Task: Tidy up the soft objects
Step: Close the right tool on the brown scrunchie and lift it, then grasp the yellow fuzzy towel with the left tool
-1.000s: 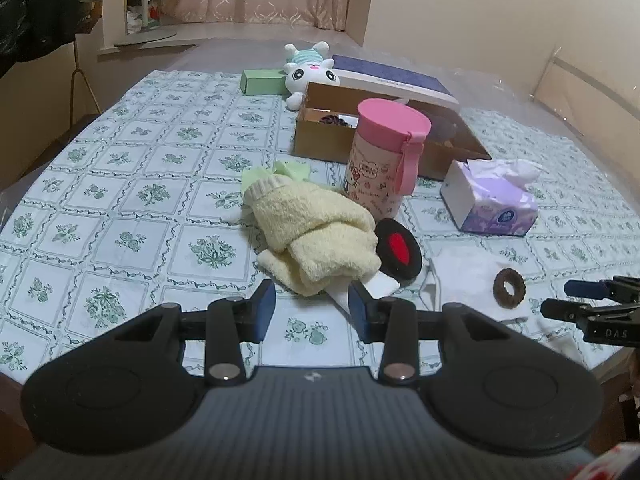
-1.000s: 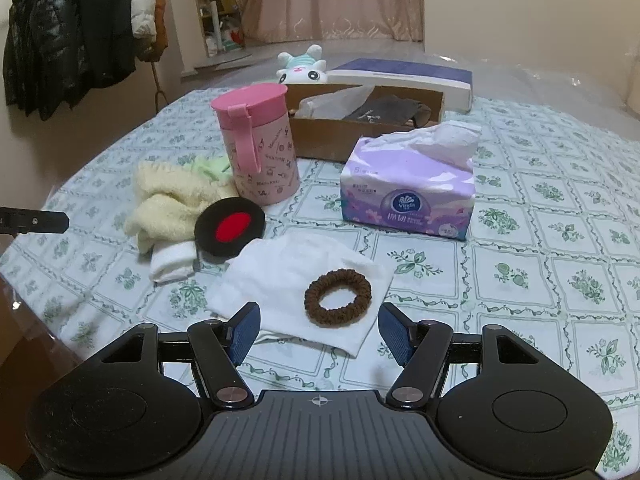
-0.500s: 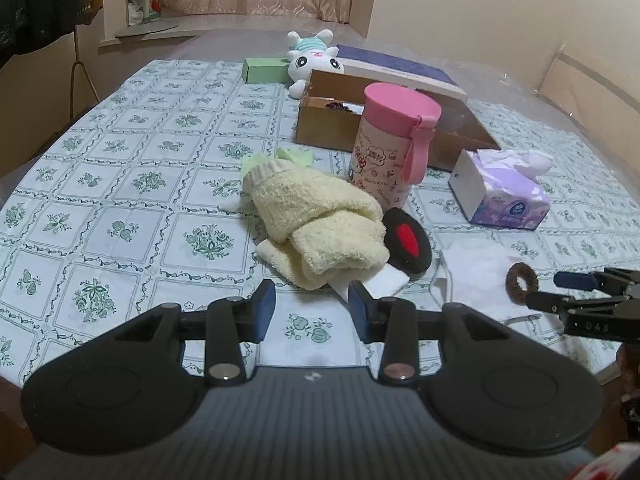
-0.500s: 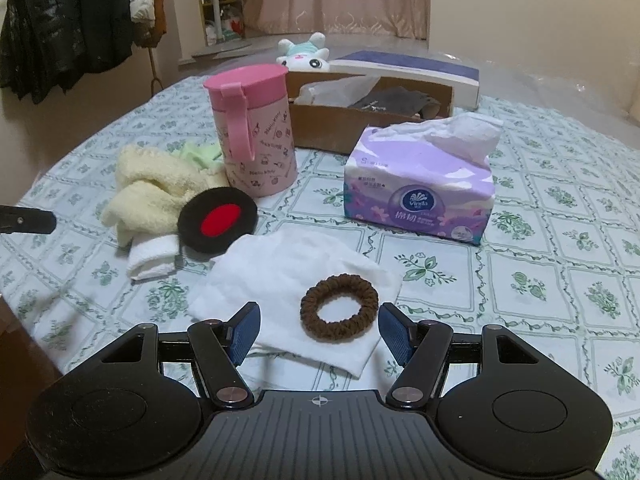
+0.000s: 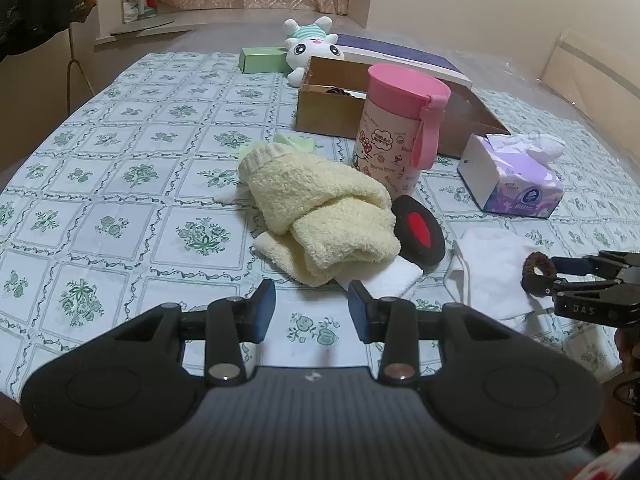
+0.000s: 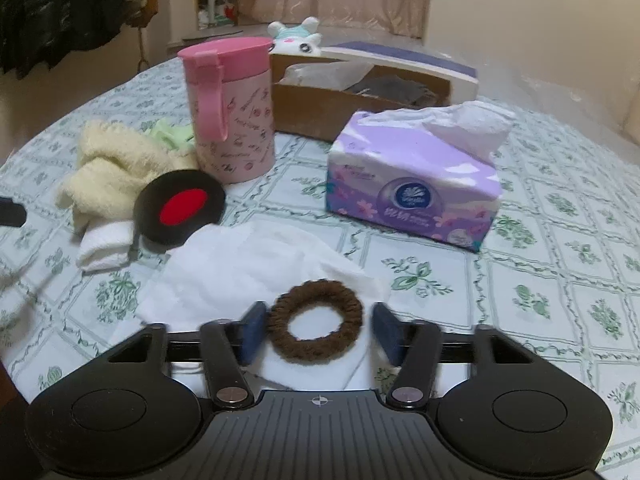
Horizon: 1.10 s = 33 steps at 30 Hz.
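A: Status of right gripper (image 6: 316, 332): jaws apart, straddling the brown scrunchie (image 6: 316, 322), which lies on the white cloth (image 6: 240, 264). No clamp yet.

B: And the left gripper (image 5: 312, 308)?

A: Parted, holding nothing, just short of the yellow towel (image 5: 320, 216).

B: Step in hand?

A: Pickup of the scrunchie, in my judgement. Next move calls for closing on the ring alone, then carrying it, likely to the cardboard box (image 6: 320, 108).
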Tool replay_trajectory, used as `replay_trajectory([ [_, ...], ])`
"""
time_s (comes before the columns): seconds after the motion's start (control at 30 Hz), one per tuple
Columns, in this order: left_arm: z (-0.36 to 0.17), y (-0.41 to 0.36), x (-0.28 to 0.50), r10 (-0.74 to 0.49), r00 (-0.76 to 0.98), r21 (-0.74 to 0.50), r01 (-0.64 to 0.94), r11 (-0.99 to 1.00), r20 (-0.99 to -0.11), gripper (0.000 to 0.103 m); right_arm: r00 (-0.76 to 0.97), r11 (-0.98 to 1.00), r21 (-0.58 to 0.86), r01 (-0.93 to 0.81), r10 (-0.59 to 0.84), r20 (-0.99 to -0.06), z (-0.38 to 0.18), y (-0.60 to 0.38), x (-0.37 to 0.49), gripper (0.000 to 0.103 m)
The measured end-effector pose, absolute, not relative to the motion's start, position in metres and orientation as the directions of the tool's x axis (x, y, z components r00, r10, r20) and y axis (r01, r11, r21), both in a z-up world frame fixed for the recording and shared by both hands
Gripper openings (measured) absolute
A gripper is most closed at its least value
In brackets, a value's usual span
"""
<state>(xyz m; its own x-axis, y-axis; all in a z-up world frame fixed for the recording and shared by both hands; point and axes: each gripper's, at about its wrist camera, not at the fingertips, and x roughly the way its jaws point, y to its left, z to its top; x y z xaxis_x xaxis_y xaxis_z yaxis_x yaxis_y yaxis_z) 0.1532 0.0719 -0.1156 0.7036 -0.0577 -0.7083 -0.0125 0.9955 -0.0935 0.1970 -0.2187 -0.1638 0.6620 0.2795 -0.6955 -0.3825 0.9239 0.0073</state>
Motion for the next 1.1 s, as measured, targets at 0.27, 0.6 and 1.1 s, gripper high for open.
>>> replay_trajectory([
  [0.27, -0.119, 0.066, 0.156, -0.055, 0.716, -0.064, 0.014, 0.998, -0.696, 0.037, 0.661, 0.917, 0.009, -0.399, 0.294, -0.69, -0.166, -0.218, 0.197, 0.019],
  [0.6, -0.125, 0.061, 0.167, -0.042, 0.717, -0.024, 0.035, 0.999, -0.696, 0.039, 0.694, 0.93, 0.04, -0.366, 0.301, -0.654, -0.154, -0.23, 0.199, 0.019],
  [1.1, -0.132, 0.05, 0.195, -0.033, 0.725, 0.036, 0.08, 0.996, -0.688, 0.053, 0.689, 0.945, 0.11, -0.308, 0.301, -0.659, -0.155, -0.249, 0.203, 0.019],
])
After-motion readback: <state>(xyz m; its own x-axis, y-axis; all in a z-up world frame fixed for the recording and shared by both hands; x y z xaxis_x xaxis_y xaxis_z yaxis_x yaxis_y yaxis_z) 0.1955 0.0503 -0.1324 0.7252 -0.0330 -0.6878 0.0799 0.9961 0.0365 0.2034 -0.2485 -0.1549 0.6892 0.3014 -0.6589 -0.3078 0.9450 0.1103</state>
